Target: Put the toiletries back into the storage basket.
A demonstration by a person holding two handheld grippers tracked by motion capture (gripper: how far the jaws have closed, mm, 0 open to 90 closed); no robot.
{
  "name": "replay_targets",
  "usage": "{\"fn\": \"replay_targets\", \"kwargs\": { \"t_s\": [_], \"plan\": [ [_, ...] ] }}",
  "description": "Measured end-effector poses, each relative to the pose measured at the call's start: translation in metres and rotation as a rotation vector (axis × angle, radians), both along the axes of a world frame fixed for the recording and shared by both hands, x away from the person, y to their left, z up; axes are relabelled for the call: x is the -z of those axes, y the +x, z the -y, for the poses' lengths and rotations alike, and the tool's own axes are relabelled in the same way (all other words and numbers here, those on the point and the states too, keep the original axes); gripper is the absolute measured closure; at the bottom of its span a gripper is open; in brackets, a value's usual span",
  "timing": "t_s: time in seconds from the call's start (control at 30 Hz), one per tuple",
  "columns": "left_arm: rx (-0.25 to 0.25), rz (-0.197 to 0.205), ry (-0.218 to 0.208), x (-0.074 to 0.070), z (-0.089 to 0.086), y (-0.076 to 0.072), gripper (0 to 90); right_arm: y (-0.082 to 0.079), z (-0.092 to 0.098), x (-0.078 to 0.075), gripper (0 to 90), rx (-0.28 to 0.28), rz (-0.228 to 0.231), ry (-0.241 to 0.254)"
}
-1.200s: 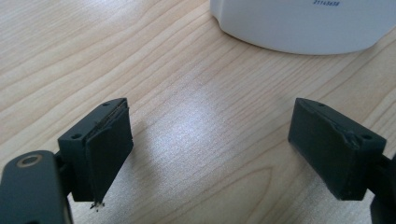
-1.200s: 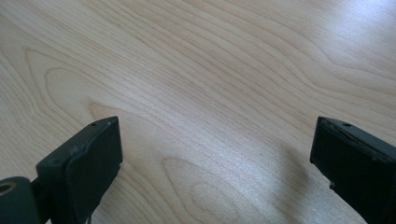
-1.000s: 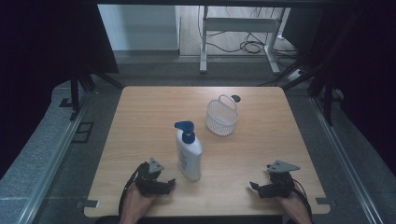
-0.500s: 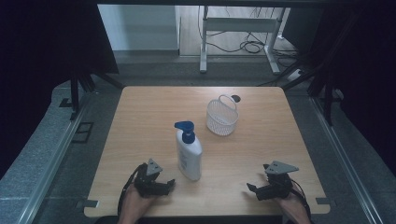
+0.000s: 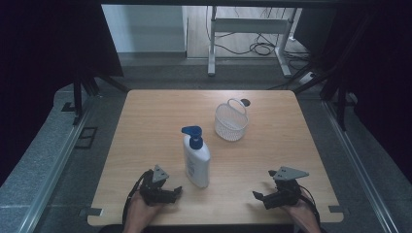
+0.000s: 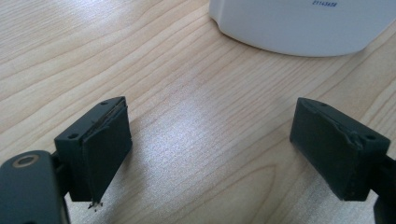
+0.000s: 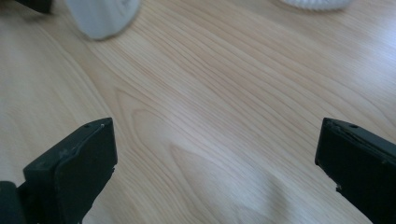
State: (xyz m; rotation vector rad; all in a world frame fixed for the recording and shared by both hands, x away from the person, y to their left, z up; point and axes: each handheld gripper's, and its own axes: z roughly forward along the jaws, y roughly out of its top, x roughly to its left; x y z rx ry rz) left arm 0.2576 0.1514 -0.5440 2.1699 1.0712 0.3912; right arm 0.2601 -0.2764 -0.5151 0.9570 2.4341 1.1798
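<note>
A white pump bottle with a blue pump head stands upright on the wooden table, near the front middle. Its base fills the top of the left gripper view. A white mesh basket with a loop handle sits behind it to the right. My left gripper rests at the front left, just left of the bottle, open with nothing between its fingers. My right gripper rests at the front right, open and empty, its fingers wide apart over bare wood.
A small dark round mark lies on the table behind the basket. Beyond the table's far edge stand a white metal frame and cables on the floor. Dark curtains flank both sides.
The right gripper has shifted slightly toward the front edge and a little left. The left gripper, bottle and basket stay where they were.
</note>
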Motion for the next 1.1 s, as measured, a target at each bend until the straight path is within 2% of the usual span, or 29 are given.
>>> {"fn": "replay_targets", "kwargs": {
  "t_s": [0.23, 0.4, 0.83, 1.1],
  "plan": [
    [0.0, 0.0, -0.002, 0.0, 0.0, 0.0, 11.9, 0.001, -0.01, -0.005, 0.0, -0.056, 0.016, 0.053],
    [0.0, 0.0, -0.003, 0.0, 0.0, 0.0, 11.9, 0.002, -0.018, -0.009, 0.0, -0.065, 0.032, 0.046],
    [0.0, 0.0, -0.003, 0.0, 0.0, 0.0, 11.9, 0.009, -0.039, -0.02, 0.0, -0.09, 0.018, 0.059],
    [0.0, 0.0, -0.003, 0.0, 0.0, 0.0, 11.9, 0.013, -0.055, -0.024, 0.0, -0.11, 0.015, 0.046]
  ]
}}
